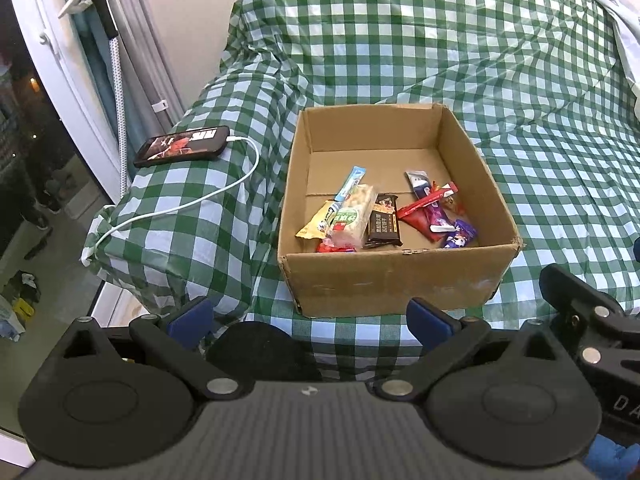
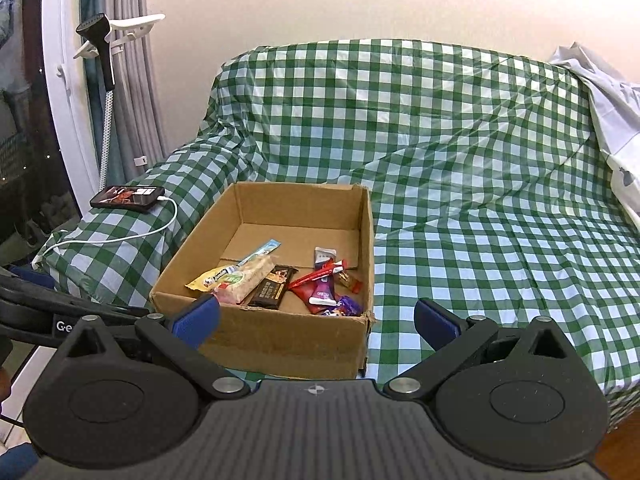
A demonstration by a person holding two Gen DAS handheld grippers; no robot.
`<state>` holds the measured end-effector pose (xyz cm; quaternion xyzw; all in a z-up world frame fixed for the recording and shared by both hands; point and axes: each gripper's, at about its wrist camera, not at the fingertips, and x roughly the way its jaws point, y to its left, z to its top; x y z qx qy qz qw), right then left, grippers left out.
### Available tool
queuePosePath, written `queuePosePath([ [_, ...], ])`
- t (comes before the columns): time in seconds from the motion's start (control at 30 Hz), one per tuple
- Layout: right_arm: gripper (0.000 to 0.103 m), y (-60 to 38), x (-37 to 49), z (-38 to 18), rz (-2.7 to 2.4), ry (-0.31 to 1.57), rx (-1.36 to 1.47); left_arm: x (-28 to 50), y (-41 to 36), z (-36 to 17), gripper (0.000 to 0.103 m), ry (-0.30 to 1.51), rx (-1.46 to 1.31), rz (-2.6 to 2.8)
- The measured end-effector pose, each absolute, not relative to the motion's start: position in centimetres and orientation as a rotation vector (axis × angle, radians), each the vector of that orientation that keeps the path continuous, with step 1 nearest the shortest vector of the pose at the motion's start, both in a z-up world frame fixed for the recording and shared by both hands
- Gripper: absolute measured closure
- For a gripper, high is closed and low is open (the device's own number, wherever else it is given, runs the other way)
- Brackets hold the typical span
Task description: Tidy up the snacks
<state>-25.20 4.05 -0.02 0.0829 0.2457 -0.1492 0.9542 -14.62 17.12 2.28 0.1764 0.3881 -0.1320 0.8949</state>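
**Snacks gathered in an open carton on a checked sofa cover**

Both claws hovered before the near wall of the cardboard box (image 1: pixel 394 280), which sat on the seat of a sofa draped in a green-and-white checked cloth (image 1: pixel 520 92), close to the seat's front edge. The left gripper (image 1: pixel 310 316) and the right gripper (image 2: pixel 316 322) each stood spread wide, holding nothing. All visible snacks lay inside the box, crowded toward its near wall: a yellow packet (image 1: pixel 316 222) at the left, a pale cereal bar (image 1: pixel 352 214) overlapping it, a dark brown chocolate bar (image 1: pixel 384 222) just beside that, a blue-and-white stick pack (image 1: pixel 351 182) angled behind, and red and purple wrappers (image 1: pixel 434 216) heaped toward the right wall. No snack showed on the cloth outside.

The packets were judged light, with thin, slick, crinkly film; the bars should be stiffer and were best pinched across the short width, whereas the loose wrappers were better taken by a crimped end. Overlapping pieces might have lifted together. The box walls would have limited any low sideways approach, favouring entry from above.

On the left armrest lay a smartphone (image 1: pixel 182 146), screen lit, with a white charging cable (image 1: pixel 224 196) trailing down the armrest's front, well apart from the box. A garment steamer (image 2: pixel 100 44) stood near the curtain, and white fabric (image 2: pixel 608 104) draped the sofa's right end.
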Motion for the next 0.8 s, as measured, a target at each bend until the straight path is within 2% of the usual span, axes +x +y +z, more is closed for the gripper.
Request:
queuePosePath([
  [0.8, 0.001, 4.3, -25.41, 0.14, -0.301, 0.497, 0.169, -14.47, 17.3, 2.25, 0.0, 0.807, 0.381, -0.269],
])
